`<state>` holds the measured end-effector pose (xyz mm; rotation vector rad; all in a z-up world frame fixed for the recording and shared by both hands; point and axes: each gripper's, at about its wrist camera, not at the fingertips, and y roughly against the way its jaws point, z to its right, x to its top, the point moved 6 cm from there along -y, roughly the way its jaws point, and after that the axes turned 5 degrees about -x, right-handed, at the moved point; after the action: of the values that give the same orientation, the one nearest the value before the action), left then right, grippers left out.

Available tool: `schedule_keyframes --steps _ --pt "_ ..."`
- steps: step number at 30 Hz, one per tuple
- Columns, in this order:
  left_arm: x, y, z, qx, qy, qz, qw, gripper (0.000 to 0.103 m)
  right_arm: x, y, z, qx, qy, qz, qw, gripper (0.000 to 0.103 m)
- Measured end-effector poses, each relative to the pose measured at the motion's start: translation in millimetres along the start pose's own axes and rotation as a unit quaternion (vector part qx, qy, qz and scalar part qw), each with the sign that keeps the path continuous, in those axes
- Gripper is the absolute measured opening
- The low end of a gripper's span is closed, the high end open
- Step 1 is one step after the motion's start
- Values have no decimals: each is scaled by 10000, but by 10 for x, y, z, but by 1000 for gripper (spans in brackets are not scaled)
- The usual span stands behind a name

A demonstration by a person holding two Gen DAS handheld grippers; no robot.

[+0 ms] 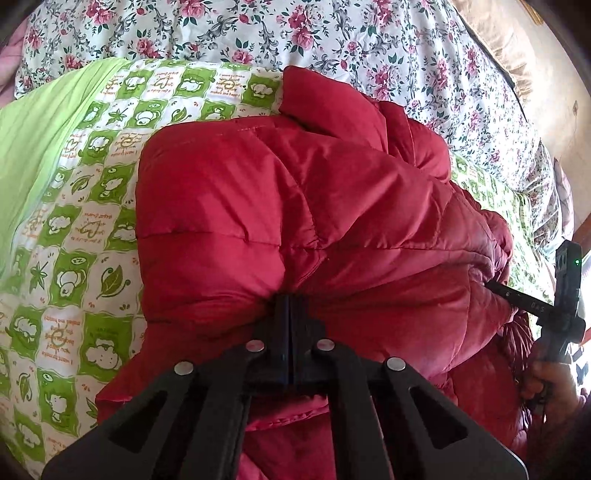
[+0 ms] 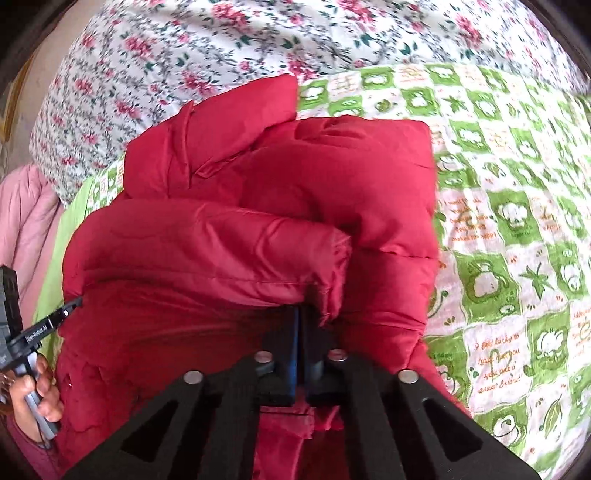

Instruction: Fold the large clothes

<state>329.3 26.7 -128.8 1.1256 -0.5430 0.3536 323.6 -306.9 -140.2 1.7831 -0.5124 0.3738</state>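
Red quilted puffer jacket (image 1: 295,206), thick and padded, lies bunched on a bed covered by a green-and-white checked quilt with cartoon prints (image 1: 74,229). Behind it sits a white floral bedspread with pink roses (image 1: 332,33). A pale pink padded garment (image 2: 26,221) shows at the bed's edge in the right wrist view.

The jacket looks light but bulky. Its filling should spring back after pressing, and its smooth shell probably slides easily. Hems, cuffs and stitched seams seem the surest places to grip, since puffy panels may slip free.

The left tongs (image 1: 290,306) are closed together, pinching a fold of red fabric near the jacket's lower edge, with cloth puckering around their tips. The right tongs (image 2: 299,314) are also closed together, clamped on the jacket beside a gathered sleeve cuff (image 2: 336,273) that lies across the body. Each view shows the other tool at its side, its tips touching or buried in the jacket's edge, held by a bare hand (image 2: 37,391).

A sleeve appears already laid over the torso, so the fold seems partly under way.
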Motion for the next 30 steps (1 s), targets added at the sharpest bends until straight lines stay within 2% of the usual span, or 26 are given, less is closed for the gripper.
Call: schedule_keyframes --steps 6,11,13,14,15,17,19,21,23,25,30 --pt "43 15 65 305 -187 -126 9993 2 -13 44 13 -150 103 -99 9998 0" --pt "41 56 95 564 -303 -246 9976 2 3 40 26 -37 -133 -151 9998 0" --pt "47 82 123 735 -311 -260 9965 2 -5 131 -10 -179 -72 -60 9998 0" --pt "49 79 148 824 -357 -263 9956 2 -7 222 -102 -277 117 79 9995 9" --pt "49 72 166 908 -416 -261 9947 2 -16 306 -176 -310 222 205 9991 10" --pt "36 48 193 1065 -539 -252 9925 2 -40 419 -321 -107 368 390 9985 11" --pt "32 38 206 1140 -619 -270 9912 2 -79 348 -315 -376 477 249 9978 15" --pt "29 45 207 1139 -671 -302 9908 2 -106 189 -155 -565 449 52 9974 11" --pt "22 91 202 1125 -645 -320 9910 2 -95 141 -49 -423 245 -48 9988 0" --pt "8 186 218 994 -592 -259 9929 2 -60 246 3 -165 -18 7 9999 0" --pt "-125 490 238 786 -499 -84 9956 7 -152 589 -45 21 2 144 9999 18"
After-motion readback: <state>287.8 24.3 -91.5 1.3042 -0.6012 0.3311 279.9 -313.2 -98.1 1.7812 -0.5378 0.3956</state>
